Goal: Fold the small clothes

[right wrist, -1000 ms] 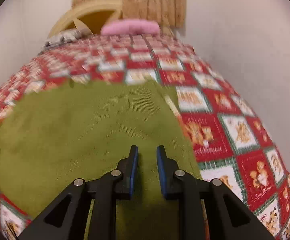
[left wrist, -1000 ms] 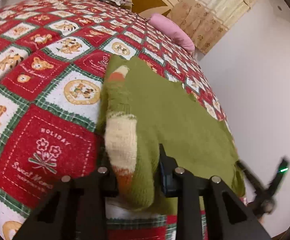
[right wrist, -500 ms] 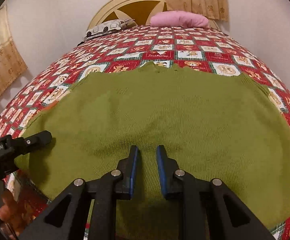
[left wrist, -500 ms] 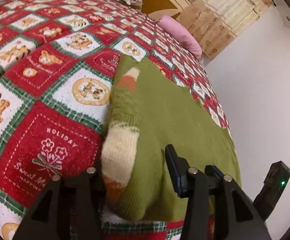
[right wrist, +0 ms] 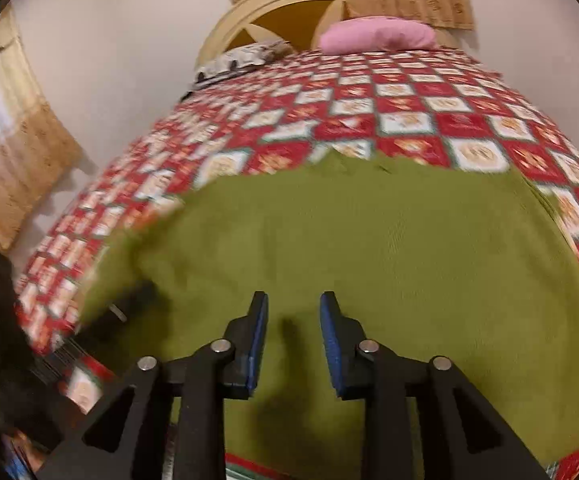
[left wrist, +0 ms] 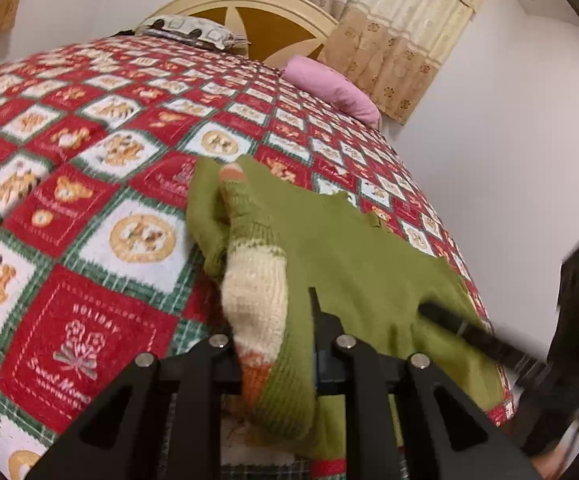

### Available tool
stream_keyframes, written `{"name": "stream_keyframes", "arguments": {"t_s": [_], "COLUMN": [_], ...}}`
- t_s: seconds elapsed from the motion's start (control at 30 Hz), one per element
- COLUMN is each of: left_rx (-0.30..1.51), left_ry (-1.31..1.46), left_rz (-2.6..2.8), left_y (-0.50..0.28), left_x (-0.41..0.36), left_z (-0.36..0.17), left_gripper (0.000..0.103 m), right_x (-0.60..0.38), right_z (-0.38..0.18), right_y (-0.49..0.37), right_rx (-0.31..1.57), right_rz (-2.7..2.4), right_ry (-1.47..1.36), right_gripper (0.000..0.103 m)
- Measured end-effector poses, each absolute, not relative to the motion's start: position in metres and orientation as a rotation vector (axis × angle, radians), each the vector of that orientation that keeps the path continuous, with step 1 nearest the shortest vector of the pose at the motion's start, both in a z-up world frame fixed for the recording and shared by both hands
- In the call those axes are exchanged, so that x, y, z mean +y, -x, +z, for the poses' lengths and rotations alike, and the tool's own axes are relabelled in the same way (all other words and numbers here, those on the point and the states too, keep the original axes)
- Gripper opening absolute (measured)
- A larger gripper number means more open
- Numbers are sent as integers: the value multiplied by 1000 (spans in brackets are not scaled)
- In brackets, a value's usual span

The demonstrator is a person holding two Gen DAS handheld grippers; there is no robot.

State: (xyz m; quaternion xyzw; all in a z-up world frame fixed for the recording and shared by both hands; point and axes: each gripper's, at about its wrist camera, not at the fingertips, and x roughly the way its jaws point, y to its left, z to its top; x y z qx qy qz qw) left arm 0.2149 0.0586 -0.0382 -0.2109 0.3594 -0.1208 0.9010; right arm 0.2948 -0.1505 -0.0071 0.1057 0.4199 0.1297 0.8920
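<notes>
A small green knit sweater lies flat on the bed. Its sleeve, banded cream and orange, is folded along its left side. My left gripper straddles the sleeve's cuff end at the near bed edge, its fingers on either side of the fabric. In the right wrist view the sweater's body fills the middle. My right gripper is open and empty just above the sweater's near hem. The right gripper also shows blurred in the left wrist view.
The bed carries a red, white and green patchwork quilt. A pink pillow and a patterned pillow lie by the cream headboard. A white wall runs along the bed's right side. Curtains hang at left.
My left gripper's fingers have closed in around the sleeve cuff. My right gripper has opened wider and swung to the left over the sweater's hem.
</notes>
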Motion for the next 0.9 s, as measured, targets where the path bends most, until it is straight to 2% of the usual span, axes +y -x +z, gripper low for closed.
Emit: {"name": "stream_keyframes", "arguments": {"t_s": [0.03,0.07,0.13,0.23,0.5,0.57,0.67,0.73,0.77,0.9], "left_rx": [744,749,772,801,798,800,795,790,789,786], "left_ry": [447,461,508,595,630,646,661,646,644,650], "left_rz": [-246,-238,-223,-221,-210,-215,-216,-207,-205,-202], "left_y": [-213,-213,-214,-216,-215,-216,-215,-214,-213,-213], "left_x": [60,61,68,80,82,83,85,84,83,83], "left_z": [-41,-45,-53,-63,-73,-74,-76,-76,-76,-76], "left_gripper": [20,20,20,28,30,30,30,30,30,30], "right_x": [-142,-135,-112,-71,9,23,36,40,42,34], "right_z": [-2,-1,0,-4,-55,-62,-67,-71,-72,-68], "right_y": [-305,-311,-331,-365,-430,-432,-434,-433,-430,-431], "right_rx": [875,881,904,951,1114,1092,1080,1067,1050,1033], "right_rz": [300,321,360,408,479,494,513,507,493,447], "right_ry": [-230,-231,-206,-156,44,118,217,270,318,332], "right_gripper": [59,65,65,65,65,75,75,71,61,36]}}
